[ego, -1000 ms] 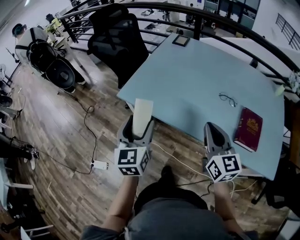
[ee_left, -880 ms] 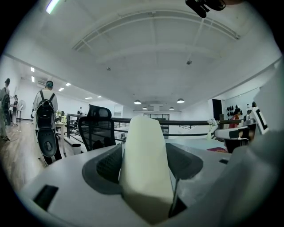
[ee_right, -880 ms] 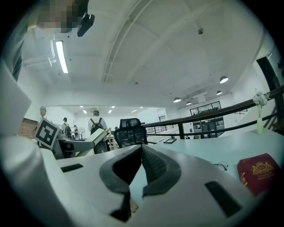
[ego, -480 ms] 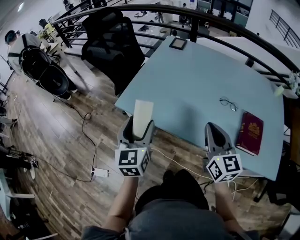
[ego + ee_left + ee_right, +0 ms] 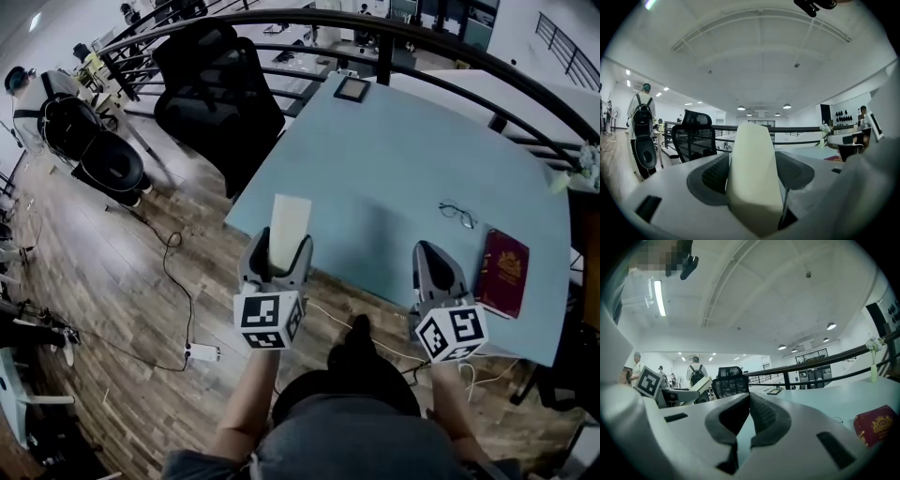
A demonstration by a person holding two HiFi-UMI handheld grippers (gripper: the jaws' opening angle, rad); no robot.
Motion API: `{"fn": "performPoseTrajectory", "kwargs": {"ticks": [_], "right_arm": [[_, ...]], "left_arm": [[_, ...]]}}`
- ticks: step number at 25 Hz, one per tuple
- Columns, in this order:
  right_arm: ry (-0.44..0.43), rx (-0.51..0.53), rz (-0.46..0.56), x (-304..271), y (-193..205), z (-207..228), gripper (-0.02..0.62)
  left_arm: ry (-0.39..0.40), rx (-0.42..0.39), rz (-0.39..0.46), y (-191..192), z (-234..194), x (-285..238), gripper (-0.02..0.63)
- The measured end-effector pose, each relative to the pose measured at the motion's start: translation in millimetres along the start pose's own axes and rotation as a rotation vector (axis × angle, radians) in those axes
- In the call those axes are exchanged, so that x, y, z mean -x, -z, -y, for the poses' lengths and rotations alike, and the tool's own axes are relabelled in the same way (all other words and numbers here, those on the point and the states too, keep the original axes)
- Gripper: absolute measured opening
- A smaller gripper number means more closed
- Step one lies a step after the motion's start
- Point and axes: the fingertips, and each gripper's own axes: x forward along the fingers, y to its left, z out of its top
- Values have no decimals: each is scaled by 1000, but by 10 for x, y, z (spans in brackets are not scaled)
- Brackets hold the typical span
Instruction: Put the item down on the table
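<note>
A cream, flat, block-shaped item (image 5: pixel 288 230) stands upright between the jaws of my left gripper (image 5: pixel 276 262), which is shut on it. It fills the middle of the left gripper view as the cream item (image 5: pixel 753 176), rising well above the jaws. This gripper hovers just off the near left corner of the light blue table (image 5: pixel 384 159). My right gripper (image 5: pixel 435 272) is over the table's near edge, its dark pads (image 5: pixel 761 420) closed together with nothing between them.
A dark red booklet (image 5: pixel 503 272) lies at the table's near right, with eyeglasses (image 5: pixel 457 212) beyond it and a small dark frame (image 5: pixel 355 89) at the far edge. A black office chair (image 5: pixel 217 94) stands left of the table. A curved black railing runs behind. Cables cross the wood floor.
Both grippers have edged slightly forward toward the table, and the view has shifted a little. The left gripper still holds the cream item.
</note>
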Motion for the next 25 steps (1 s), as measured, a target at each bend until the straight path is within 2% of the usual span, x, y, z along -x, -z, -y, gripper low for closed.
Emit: {"fn": "performPoseTrajectory", "kwargs": {"ticks": [13, 25], "right_arm": [[-6, -5, -17, -342, -3, 278, 3], [-1, -16, -33, -508, 29, 511, 3]], "left_arm": [[38, -25, -17, -51, 126, -667, 310], [71, -47, -92, 225, 271, -1221, 310]]}}
